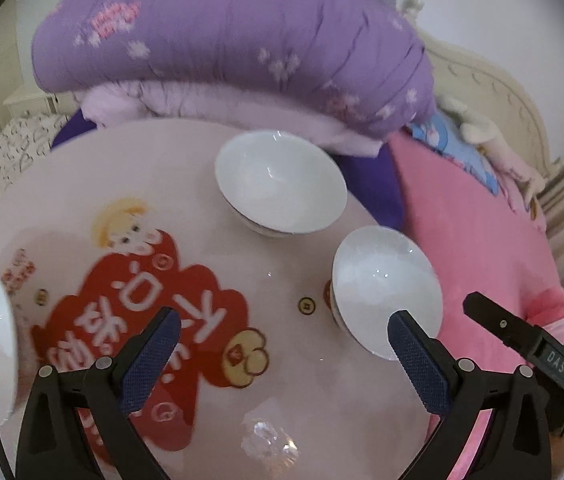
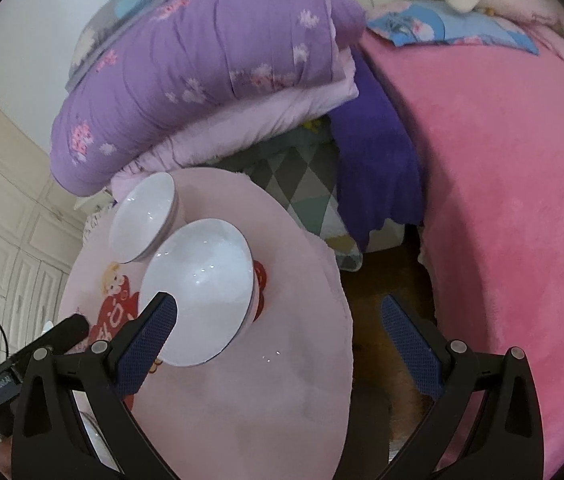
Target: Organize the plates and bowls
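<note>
2 white bowls (image 1: pixel 281 182) on pink table (image 1: pixel 210 208)

You get soft, even indoor light in both views, with no hard shadows. Small white glints sit on the near bowl (image 2: pixel 198 284) and on the glossy table cover (image 1: pixel 282 280). The left wrist view is smeared by motion blur, strongest on the purple quilt (image 1: pixel 222 36). Both fisheye pictures bend straight lines near the edges, and the 4 corners go black.

Bare table (image 1: pixel 210 248) left of two bowls (image 1: pixel 280 182) (image 1: pixel 386 288); folded quilt (image 1: pixel 226 36) blocks far edge
</note>
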A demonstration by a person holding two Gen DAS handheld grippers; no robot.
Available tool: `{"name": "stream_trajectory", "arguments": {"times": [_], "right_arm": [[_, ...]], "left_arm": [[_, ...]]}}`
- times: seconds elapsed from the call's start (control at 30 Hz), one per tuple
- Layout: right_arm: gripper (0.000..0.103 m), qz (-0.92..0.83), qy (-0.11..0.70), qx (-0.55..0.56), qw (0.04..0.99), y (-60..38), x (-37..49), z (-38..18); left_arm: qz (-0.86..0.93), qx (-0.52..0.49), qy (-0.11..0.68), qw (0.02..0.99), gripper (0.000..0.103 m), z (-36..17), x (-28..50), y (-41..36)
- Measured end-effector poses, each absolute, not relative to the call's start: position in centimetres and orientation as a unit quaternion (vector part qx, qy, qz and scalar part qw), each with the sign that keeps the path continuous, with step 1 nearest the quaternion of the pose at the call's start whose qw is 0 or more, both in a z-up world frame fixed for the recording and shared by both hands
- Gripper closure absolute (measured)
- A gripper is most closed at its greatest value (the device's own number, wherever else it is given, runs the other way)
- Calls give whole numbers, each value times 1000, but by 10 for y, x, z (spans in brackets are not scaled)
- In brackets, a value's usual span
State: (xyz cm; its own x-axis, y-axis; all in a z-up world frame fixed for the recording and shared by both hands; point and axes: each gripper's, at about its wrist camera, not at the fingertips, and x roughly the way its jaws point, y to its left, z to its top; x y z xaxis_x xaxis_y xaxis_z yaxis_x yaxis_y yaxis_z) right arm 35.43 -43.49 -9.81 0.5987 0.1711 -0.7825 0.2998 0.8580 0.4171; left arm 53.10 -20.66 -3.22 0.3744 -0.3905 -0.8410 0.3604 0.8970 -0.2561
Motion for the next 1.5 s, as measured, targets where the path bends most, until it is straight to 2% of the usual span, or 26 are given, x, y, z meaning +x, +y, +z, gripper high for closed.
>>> {"name": "stream_trajectory", "arguments": {"times": [0.07,0.13,0.3,0.53,0.67,0.8,0.83,1.13,1.5], "right_arm": [[2,-34,455,263,850,-433,362,-104],[7,-31,463,261,847,-431,367,-110],[26,-25,481,260,837,-426,380,-122],[48,-18,493,264,828,-423,388,-131],[70,-13,496,268,826,-421,390,-133],[91,0,495,268,827,-414,392,-132],[92,-2,494,264,829,-410,392,-131],[92,-1,491,255,833,-390,378,-114],[92,99,471,202,853,-282,381,-56]], "left_arm": [[-224,-16,526,821,6,-44,542,-217],[-226,-20,540,810,14,-57,551,-226],[-225,-30,571,789,27,-83,572,-244],[-230,-52,588,774,50,-102,600,-257],[-243,-59,586,771,65,-107,608,-266],[-260,-72,584,766,89,-110,608,-271],[-262,-74,583,766,94,-110,608,-273],[-258,-81,568,777,94,-96,589,-253],[-199,-132,502,831,94,-40,547,-124]]}}
